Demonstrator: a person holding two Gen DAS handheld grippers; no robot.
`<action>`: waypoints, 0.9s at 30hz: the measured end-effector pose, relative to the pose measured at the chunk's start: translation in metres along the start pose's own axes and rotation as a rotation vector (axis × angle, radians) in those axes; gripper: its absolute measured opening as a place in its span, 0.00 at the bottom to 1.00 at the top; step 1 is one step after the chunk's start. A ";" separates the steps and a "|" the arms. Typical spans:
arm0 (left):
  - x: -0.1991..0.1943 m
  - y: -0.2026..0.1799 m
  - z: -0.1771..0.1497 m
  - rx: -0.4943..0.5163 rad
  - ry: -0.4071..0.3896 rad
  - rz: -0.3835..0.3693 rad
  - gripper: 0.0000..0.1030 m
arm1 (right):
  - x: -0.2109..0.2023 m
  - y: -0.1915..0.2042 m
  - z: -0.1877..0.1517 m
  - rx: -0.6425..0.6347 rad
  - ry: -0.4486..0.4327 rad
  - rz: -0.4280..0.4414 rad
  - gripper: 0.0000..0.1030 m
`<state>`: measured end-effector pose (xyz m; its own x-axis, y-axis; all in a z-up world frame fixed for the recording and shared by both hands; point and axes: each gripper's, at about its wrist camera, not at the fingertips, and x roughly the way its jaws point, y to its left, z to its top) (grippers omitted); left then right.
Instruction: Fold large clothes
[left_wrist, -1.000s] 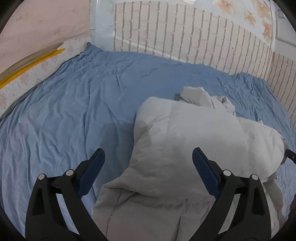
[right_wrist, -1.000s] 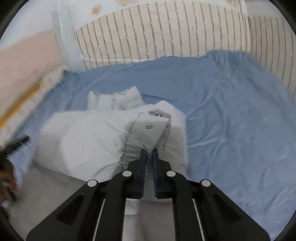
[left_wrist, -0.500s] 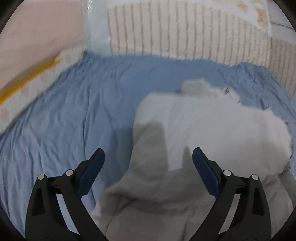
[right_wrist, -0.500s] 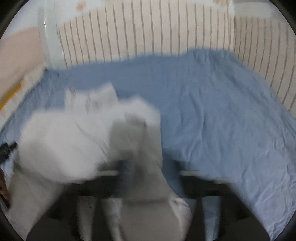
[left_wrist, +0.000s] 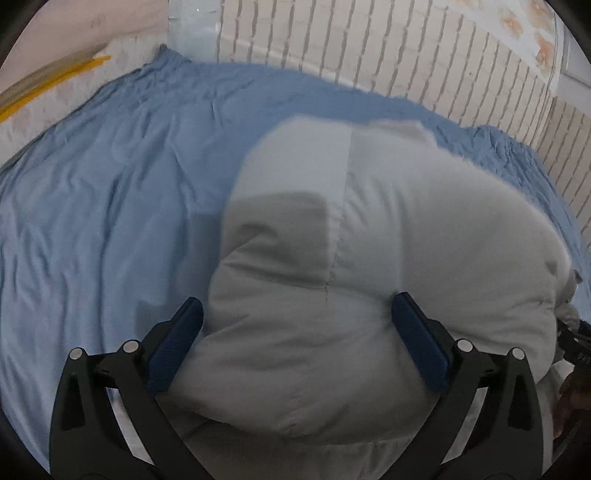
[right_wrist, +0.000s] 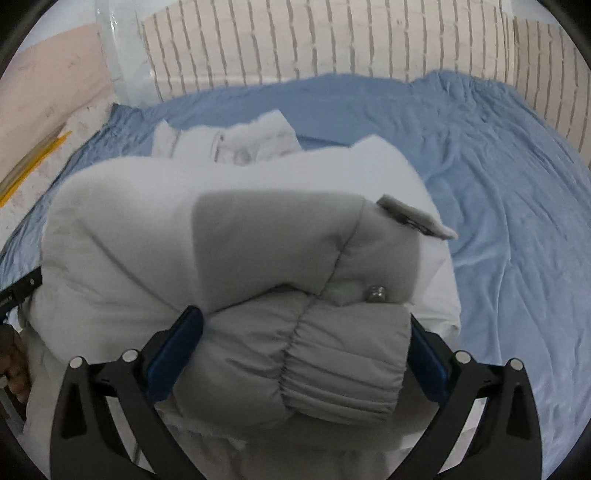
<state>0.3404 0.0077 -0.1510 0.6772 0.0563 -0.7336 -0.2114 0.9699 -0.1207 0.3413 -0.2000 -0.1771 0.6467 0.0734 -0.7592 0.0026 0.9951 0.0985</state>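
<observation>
A pale grey puffy jacket (left_wrist: 406, 221) lies bundled on the blue bed sheet (left_wrist: 92, 203). My left gripper (left_wrist: 297, 302) hangs low over its near bulge. Its jaws are opening and stand wide, with the padding swelling up between them. In the right wrist view the jacket (right_wrist: 129, 240) has a sleeve (right_wrist: 332, 350) folded across it, showing an elastic cuff, a snap button (right_wrist: 375, 293) and a cuff tab (right_wrist: 413, 216). My right gripper (right_wrist: 303, 315) stands wide open around that sleeve, whose sides reach both blue pads.
The blue sheet (right_wrist: 517, 184) spreads wrinkled around the jacket. A brick-patterned panel (left_wrist: 369, 44) rims the far side of the bed. A hand (right_wrist: 11, 369) with part of the left gripper shows at the left edge of the right wrist view.
My right gripper let go of the cuff tab and opened wide around the sleeve. Both grippers dropped closer to the jacket, which now fills more of each view.
</observation>
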 end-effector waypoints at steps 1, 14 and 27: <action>0.003 -0.003 -0.002 0.016 -0.007 0.021 0.97 | 0.002 0.005 -0.003 -0.019 0.005 -0.026 0.99; 0.013 -0.017 -0.014 0.101 -0.035 0.114 0.97 | 0.015 0.005 -0.013 -0.028 0.053 -0.040 0.99; 0.017 -0.014 -0.017 0.107 -0.030 0.113 0.97 | 0.020 0.002 -0.016 -0.026 0.055 -0.034 0.99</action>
<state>0.3431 -0.0093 -0.1733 0.6747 0.1719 -0.7178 -0.2120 0.9767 0.0345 0.3417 -0.1956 -0.2023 0.6035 0.0426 -0.7962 0.0037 0.9984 0.0562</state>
